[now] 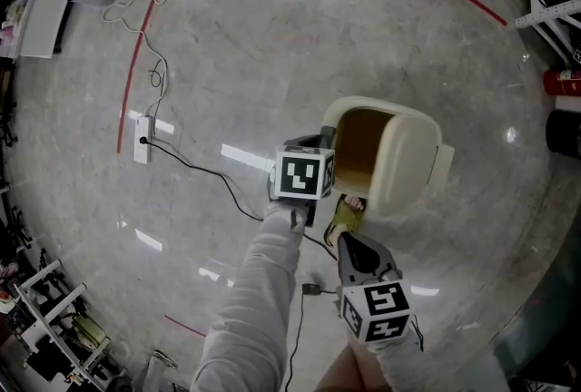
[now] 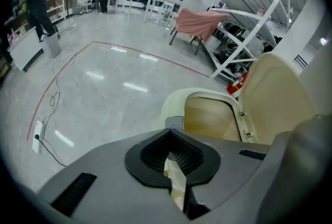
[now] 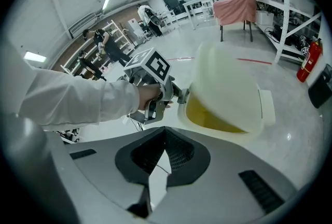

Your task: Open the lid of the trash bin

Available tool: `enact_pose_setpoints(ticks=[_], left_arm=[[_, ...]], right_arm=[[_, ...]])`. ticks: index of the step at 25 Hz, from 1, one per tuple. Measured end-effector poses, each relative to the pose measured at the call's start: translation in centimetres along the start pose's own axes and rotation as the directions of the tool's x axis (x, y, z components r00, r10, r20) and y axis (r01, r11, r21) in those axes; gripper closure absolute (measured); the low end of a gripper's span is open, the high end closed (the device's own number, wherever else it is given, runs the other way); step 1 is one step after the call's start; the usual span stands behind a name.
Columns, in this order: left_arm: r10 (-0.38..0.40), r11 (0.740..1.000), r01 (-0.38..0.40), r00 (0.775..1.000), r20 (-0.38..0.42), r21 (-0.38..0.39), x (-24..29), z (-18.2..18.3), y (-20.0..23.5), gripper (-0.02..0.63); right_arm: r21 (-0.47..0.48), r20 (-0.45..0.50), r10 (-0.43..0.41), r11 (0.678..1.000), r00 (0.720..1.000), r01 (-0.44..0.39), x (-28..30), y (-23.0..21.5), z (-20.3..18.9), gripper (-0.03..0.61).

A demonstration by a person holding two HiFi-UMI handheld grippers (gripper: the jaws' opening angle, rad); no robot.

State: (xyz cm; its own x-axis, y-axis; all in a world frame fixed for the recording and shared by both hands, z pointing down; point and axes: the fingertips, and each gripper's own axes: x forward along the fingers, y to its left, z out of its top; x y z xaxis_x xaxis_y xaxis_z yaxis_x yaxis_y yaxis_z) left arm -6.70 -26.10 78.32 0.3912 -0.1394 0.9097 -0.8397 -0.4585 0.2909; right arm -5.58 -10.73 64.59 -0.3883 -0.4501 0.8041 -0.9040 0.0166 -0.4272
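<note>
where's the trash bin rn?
Head view: the trash bin stands on the floor right of centre, lid up, with the left hand-held gripper beside its left rim and the right hand-held gripper nearer the person.

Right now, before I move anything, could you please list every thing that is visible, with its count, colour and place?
trash bin: one, cream, on the floor right of centre, lid raised
power strip: one, white, on the floor at left, black cable plugged in
floor line: one, red, curving around the open floor
fire extinguisher: one, red, right edge
cloth: one, pink, draped over a table behind the bin
left gripper: one, grey, at the bin's rim, jaws together, empty
right gripper: one, grey, in front of the bin, jaws together, empty
sleeve: one, pale grey, left arm
</note>
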Motion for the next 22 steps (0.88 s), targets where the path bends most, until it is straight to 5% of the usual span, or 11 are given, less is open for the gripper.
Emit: enact_pose_setpoints(ticks=[22], left_arm=[[0.004, 0.999, -0.002, 0.999, 0.050, -0.036, 0.1, 0.9, -0.2, 0.607]], right_arm=[[-0.007, -0.010, -0.005, 1.000, 1.000, 0.005, -0.4, -1.3, -0.7, 0.580]])
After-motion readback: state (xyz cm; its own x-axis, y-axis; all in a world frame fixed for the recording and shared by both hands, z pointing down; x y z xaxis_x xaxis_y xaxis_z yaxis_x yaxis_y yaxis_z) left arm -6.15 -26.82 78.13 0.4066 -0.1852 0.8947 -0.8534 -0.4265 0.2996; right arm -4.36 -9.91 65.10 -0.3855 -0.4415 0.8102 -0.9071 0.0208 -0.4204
